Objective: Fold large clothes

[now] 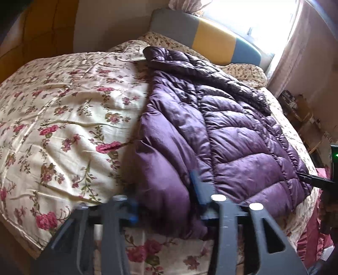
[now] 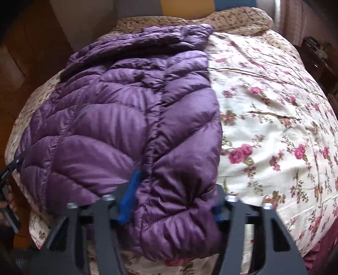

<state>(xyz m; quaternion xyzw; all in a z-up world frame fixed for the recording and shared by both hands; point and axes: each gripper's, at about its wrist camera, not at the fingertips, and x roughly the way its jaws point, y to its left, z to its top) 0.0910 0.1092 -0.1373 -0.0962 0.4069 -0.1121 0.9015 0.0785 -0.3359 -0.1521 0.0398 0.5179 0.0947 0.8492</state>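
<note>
A purple quilted puffer jacket (image 1: 232, 131) lies spread on a floral bedspread (image 1: 63, 110), collar toward the headboard. In the left wrist view my left gripper (image 1: 164, 198) is shut on the jacket's near left hem corner, and its blue pads (image 1: 195, 186) pinch a bunched fold. In the right wrist view my right gripper (image 2: 172, 205) is shut on the jacket's (image 2: 105, 118) near right hem corner, with one blue pad (image 2: 130, 196) pressed into the padding. Most of the other pad is hidden by fabric. A dark tip of the other tool shows at each jacket's far edge.
The bedspread (image 2: 274, 127) spreads wide beside the jacket. A grey, yellow and blue headboard (image 1: 211, 38) and small-flowered pillows (image 1: 243, 72) stand at the far end. A bright curtained window (image 1: 264, 17) and cluttered shelves (image 1: 300, 110) are at the right, and wooden furniture (image 2: 21, 63) at the left.
</note>
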